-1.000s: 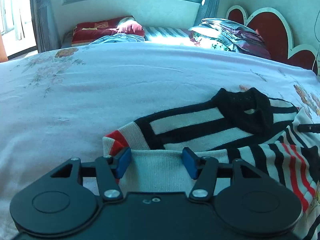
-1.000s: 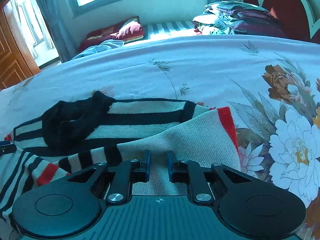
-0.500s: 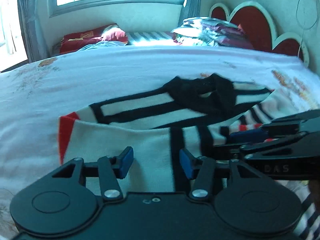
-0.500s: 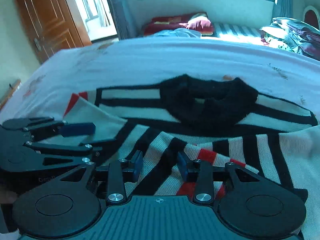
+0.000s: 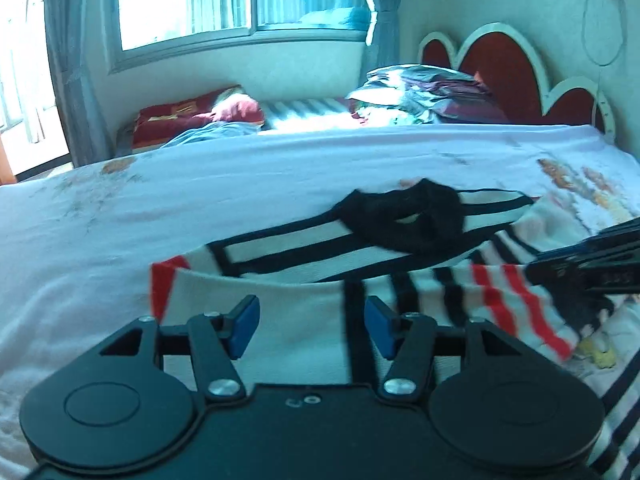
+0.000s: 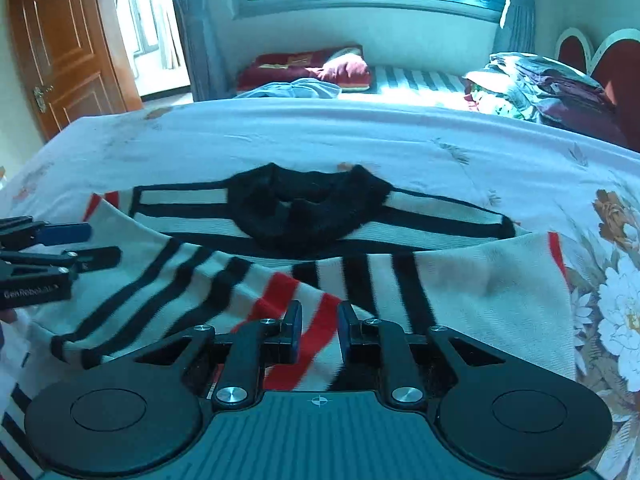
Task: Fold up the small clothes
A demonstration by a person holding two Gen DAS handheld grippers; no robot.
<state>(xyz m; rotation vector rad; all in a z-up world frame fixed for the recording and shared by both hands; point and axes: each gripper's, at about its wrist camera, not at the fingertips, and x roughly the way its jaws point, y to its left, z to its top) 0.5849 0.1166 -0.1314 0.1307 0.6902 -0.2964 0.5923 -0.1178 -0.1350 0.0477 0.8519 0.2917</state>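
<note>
A small striped sweater in white, black and red with a black collar lies on the bed. Both sleeves are folded across its front. My left gripper is open over the left sleeve, its blue pads apart with white knit between them. My right gripper is open over the red-striped cuff of the sleeve. The sweater fills the right wrist view. The left gripper shows at the left edge there; the right gripper shows at the right edge of the left wrist view.
The bedsheet is white with flower prints at the right. A pile of folded bedding and red pillows lie at the far side under the window. A red headboard and a wooden door stand behind.
Both grippers have drawn back slightly from the folded sleeves. The right gripper, shut one second ago, stands open, and it has shifted right so the red-striped cuff lies under it.
</note>
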